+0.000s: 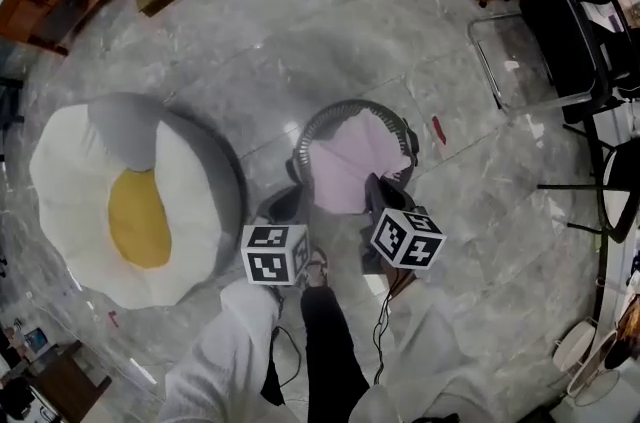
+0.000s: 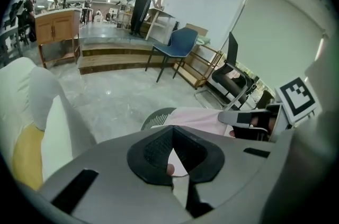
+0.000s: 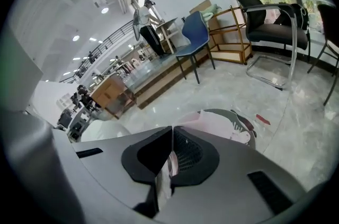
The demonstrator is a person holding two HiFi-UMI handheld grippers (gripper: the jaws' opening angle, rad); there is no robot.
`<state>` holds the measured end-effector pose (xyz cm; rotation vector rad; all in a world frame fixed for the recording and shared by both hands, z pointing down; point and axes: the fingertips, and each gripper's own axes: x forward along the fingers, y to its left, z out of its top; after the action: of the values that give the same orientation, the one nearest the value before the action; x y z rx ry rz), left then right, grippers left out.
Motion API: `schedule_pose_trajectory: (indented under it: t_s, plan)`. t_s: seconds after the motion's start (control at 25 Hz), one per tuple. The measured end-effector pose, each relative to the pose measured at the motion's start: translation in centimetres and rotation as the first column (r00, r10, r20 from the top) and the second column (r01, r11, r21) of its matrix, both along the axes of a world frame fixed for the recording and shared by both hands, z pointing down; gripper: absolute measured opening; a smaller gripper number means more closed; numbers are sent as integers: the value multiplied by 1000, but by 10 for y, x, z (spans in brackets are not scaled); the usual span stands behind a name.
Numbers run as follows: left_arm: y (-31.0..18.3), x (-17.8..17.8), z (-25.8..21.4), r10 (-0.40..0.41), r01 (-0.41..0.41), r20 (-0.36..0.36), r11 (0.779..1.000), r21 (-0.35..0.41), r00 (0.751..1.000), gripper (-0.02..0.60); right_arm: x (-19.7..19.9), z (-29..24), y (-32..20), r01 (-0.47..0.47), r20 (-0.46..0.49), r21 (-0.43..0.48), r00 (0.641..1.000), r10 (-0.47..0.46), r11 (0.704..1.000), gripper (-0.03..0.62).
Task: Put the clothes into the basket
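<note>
Jaws on my left gripper (image 1: 284,204) and right gripper (image 1: 384,195) are both pinched shut on the near edge of a pink garment (image 1: 350,166), draped into the round basket (image 1: 335,114) on the floor beyond. Lowering looks nearly done; letting go comes next.

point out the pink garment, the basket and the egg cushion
pink garment (image 1: 348,173): head view, middle of the cloth
basket (image 1: 345,107): head view, far part of the dark rim
egg cushion (image 1: 140,216): head view, the yellow yolk
</note>
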<state>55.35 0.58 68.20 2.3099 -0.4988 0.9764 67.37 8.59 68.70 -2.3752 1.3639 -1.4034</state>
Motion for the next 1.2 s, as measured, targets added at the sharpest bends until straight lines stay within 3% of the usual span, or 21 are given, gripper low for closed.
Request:
schedule_pose_trajectory:
  t_s: [0.32,0.52,0.56,0.68,1.2]
  plan:
    - [-8,11,49,-2,2,19,1000,-13,1000,3,16,59,-8,-76,58,-16,995,77,997,25]
    - [2,16,62,45,-45,27,999,-23,999,3,17,89,-4,-95,56,-94,993,101,991,29]
    - [4,17,64,51,-51,30,998,-23,998,3,19,90,-5,-102,51,-90,993,107,991,32]
    - [8,20,68,53,-52,29,998,-33,998,3,18,91,-10,-95,55,-91,993,100,991,123]
    - [6,7,60,14,-14,16,999,-39,1000,3,3,95,5,-90,54,-135,994,98,987,123]
